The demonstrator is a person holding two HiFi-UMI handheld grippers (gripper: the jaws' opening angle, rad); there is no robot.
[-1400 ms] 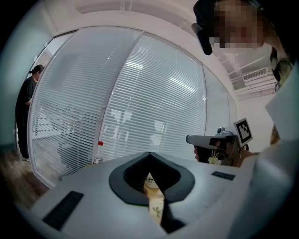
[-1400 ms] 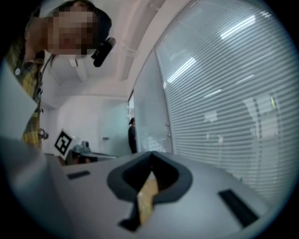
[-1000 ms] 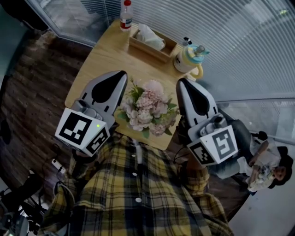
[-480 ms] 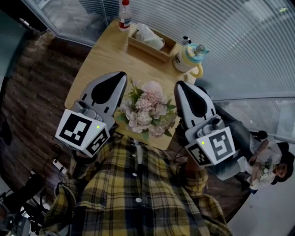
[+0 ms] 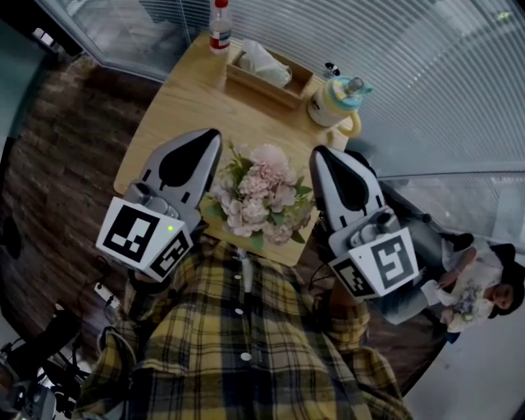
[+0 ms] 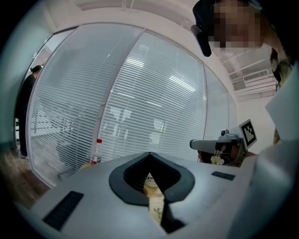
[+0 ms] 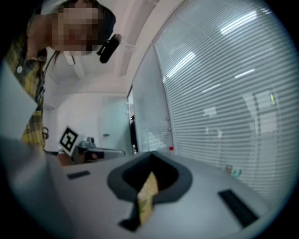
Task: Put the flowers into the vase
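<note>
Head view: one bunch of pink flowers (image 5: 258, 197) sits at the near edge of the table (image 5: 189, 90), seen from straight above, so only blooms and leaves show. Stems are hidden and their axis is judged near upright. No vase can be made out; it may be under the blooms. The bunch lies between the claws, to the right of the left claw (image 5: 205, 141) and to the left of the right claw (image 5: 322, 157). Both are just beside it and neither is clearly nearer. Far side of the table holds one bottle (image 5: 219, 20), one wooden tray (image 5: 271, 78) and one lidded mug (image 5: 338, 102). Left gripper view: left claw (image 6: 152, 179) pressed together, pinching nothing, no flower ahead. Right gripper view: right claw (image 7: 149, 179) likewise pressed together and empty.
</note>
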